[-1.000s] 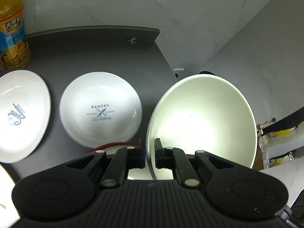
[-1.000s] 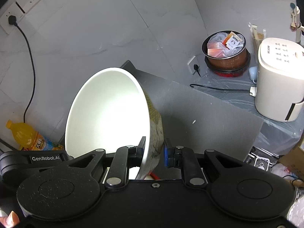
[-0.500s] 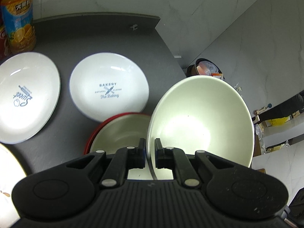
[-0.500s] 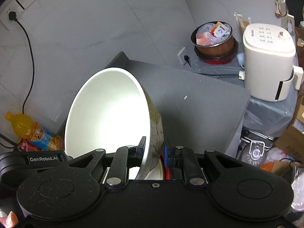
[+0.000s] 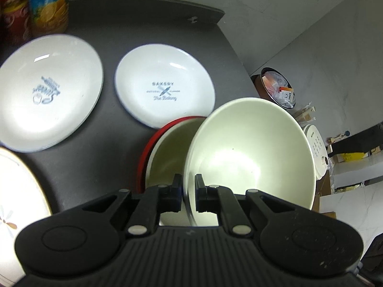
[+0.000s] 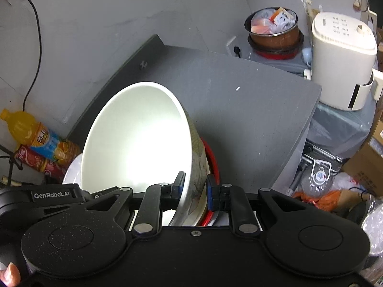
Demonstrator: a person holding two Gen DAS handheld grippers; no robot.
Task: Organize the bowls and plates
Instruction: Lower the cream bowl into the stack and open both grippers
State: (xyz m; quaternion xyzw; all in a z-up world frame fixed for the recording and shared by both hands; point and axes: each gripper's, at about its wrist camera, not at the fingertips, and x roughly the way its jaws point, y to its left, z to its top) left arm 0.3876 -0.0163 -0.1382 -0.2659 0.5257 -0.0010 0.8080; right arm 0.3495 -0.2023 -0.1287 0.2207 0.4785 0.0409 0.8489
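A large white bowl [image 5: 251,157] is tilted on edge and carried between both hands. My left gripper [image 5: 188,191] is shut on its thin rim. In the right wrist view my right gripper [image 6: 195,189] is shut on the opposite wall of the same bowl [image 6: 136,141], which has a faint pattern outside. The left gripper's black body [image 6: 47,195] shows at the lower left there. Just under the held bowl a red bowl [image 5: 167,148] with a cream inside sits on the dark table [image 6: 251,110]. Its red rim [image 6: 211,157] shows beside my right fingers.
Two white printed plates [image 5: 165,91] [image 5: 47,93] lie side by side behind the red bowl. A flowered plate [image 5: 14,191] is at the left edge. Snack cans [image 5: 47,4] and a juice bottle [image 6: 31,131] stand at the back. A white appliance [image 6: 342,59] stands beyond the table's right edge.
Both grippers have carried the white bowl lower and toward the near right of the table. The red bowl has come into view beneath it. The grips are unchanged.
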